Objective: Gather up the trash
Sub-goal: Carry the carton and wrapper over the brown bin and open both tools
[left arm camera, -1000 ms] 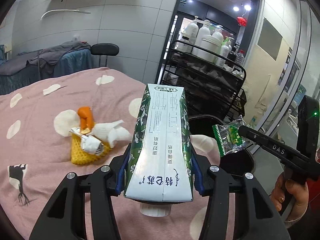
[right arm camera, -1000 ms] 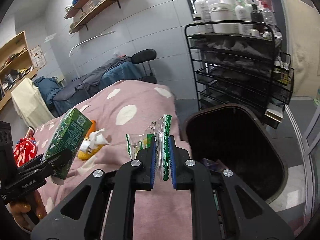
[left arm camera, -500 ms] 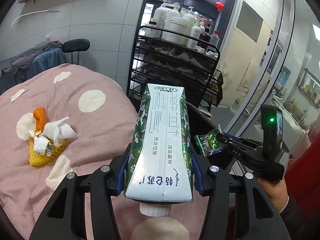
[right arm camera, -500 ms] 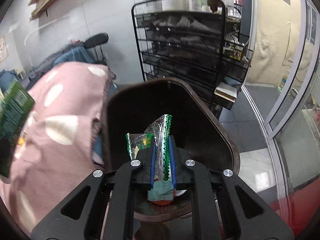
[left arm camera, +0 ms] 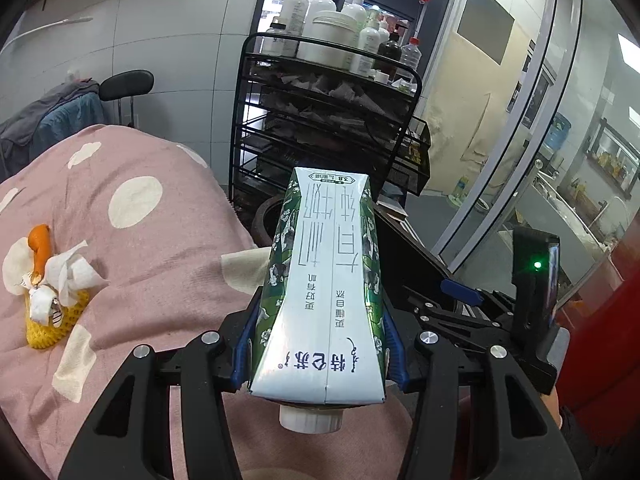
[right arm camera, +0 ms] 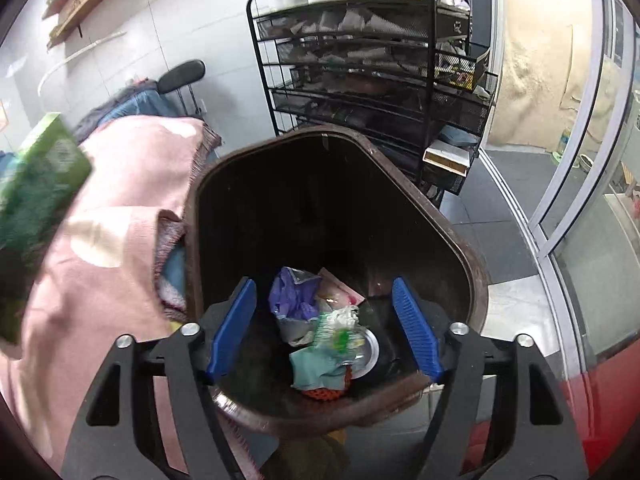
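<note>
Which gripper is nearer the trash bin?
Right. The right gripper hangs open directly over the trash bin; the left gripper, holding the milk carton, is beside it above the bed.

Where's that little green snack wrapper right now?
The green wrapper shows in the right wrist view, down inside the brown bin, atop the trash beside a purple bag, below the open right tool.

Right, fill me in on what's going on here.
A person is clearing trash with a gripper in each hand. The right gripper hangs open over the brown bin, and a green wrapper lies in it with other rubbish. The left gripper is shut on a milk carton, held over the pink blanket near the bin. A pile of tissue and peel sits on the blanket.
</note>
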Motion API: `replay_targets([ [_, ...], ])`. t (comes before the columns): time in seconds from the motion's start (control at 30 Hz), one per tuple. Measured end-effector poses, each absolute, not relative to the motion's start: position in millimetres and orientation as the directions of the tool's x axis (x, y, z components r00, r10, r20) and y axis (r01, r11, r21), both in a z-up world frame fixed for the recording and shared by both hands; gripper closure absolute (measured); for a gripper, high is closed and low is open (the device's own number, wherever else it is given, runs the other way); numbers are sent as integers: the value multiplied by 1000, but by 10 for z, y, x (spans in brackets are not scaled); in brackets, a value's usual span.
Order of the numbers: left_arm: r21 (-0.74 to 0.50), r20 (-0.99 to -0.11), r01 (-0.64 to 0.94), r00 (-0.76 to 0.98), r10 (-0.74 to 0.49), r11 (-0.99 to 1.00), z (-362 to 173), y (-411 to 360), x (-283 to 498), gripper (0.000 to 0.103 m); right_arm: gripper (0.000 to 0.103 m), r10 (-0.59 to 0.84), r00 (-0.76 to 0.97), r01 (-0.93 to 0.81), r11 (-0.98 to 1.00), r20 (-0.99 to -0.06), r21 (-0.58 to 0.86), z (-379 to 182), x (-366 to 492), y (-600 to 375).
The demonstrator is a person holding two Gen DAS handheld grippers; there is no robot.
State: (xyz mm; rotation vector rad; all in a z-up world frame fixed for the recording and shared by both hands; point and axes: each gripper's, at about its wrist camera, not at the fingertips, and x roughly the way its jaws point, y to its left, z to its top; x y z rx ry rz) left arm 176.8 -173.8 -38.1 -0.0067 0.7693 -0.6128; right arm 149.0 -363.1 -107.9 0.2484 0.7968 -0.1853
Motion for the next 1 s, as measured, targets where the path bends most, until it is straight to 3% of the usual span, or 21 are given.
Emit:
replay_targets([
  [0.47, -245, -736, 557, 426, -526, 793, -588, -2325, 2087, 52, 21, -106, 727, 284, 946, -678, 157, -844, 975, -3659],
  [1.0, -225, -832, 589, 299, -468, 776, -885, -2827, 2317, 48, 19, -132, 708, 310, 941, -694, 137, -881, 720, -3727],
])
